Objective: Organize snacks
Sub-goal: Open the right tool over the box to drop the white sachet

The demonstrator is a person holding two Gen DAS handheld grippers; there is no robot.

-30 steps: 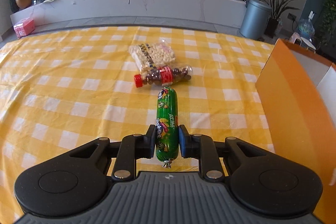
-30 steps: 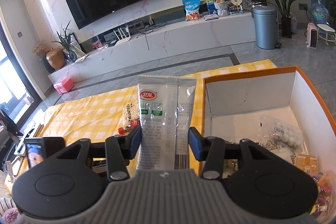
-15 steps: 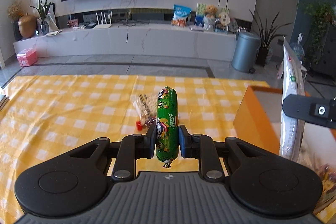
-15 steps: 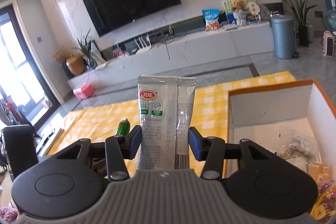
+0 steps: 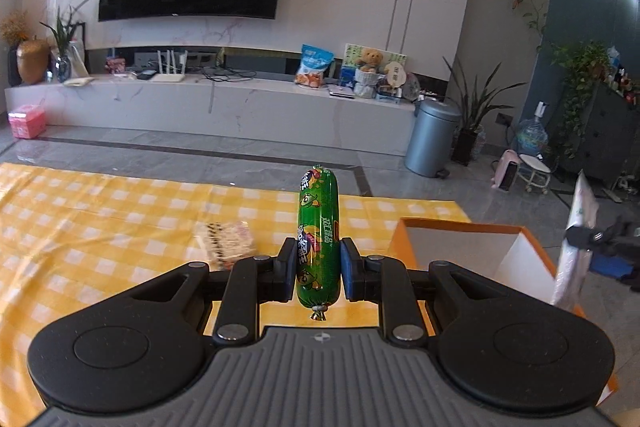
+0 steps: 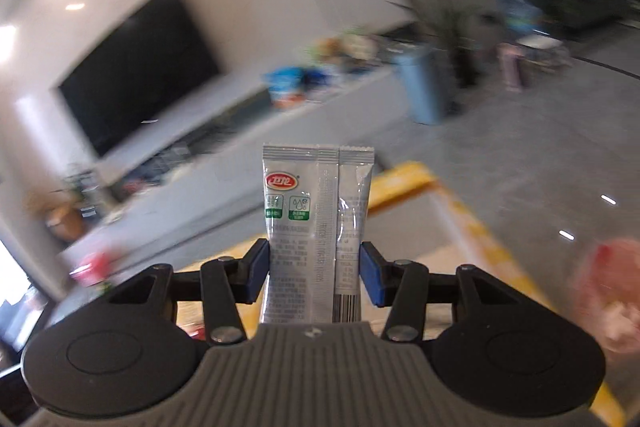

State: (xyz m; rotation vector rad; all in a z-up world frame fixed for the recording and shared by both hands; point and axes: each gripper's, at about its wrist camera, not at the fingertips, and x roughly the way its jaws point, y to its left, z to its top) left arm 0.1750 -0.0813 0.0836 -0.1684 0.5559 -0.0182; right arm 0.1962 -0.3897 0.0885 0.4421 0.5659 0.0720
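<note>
orange box [image 5: 460, 239], contents apparently hidden

Left claw [image 5: 319, 267] clamped on green plastic-wrapped sausage stick [image 5: 318, 227]; right claw [image 6: 315, 277] clamped on silver foil snack packet [image 6: 316, 223], both pointing slightly downward.

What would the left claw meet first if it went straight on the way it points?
Probably the checked tablecloth near its far edge. The left claw, shut on the green sausage, points slightly down past the snack bag and left of the orange box. Depth is unclear.
</note>
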